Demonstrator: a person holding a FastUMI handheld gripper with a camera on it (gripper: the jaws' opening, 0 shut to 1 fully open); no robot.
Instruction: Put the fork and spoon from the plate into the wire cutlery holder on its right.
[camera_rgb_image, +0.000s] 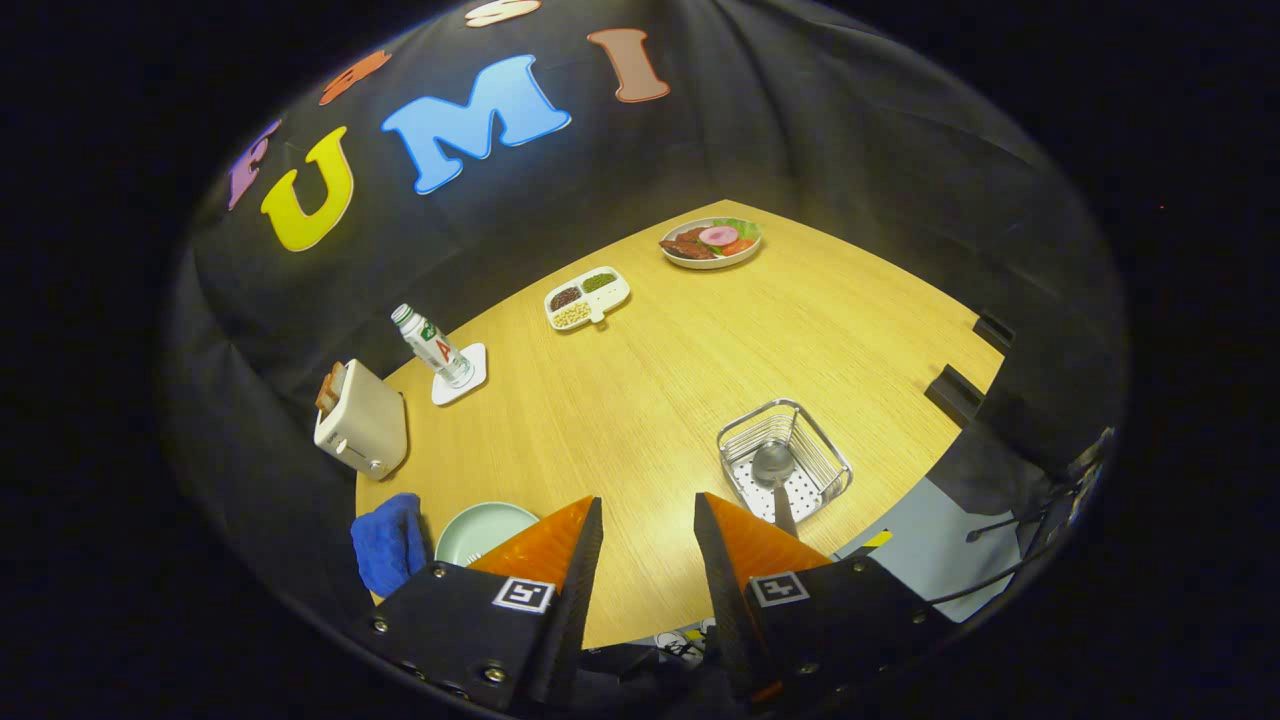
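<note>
The wire cutlery holder stands on the wooden table just ahead of my right finger. A spoon rests in it, bowl inside and handle leaning out over the near rim. The pale green plate lies beside my left finger, partly hidden behind it; a bit of something pale, perhaps the fork, shows at its near edge. My gripper hovers above the table's near edge, open, with only bare tabletop between the fingers.
A blue cloth lies left of the plate. Further off are a toaster, a bottle on a white coaster, a divided dish of beans and a plate of food. The table's right edge drops off beyond the holder.
</note>
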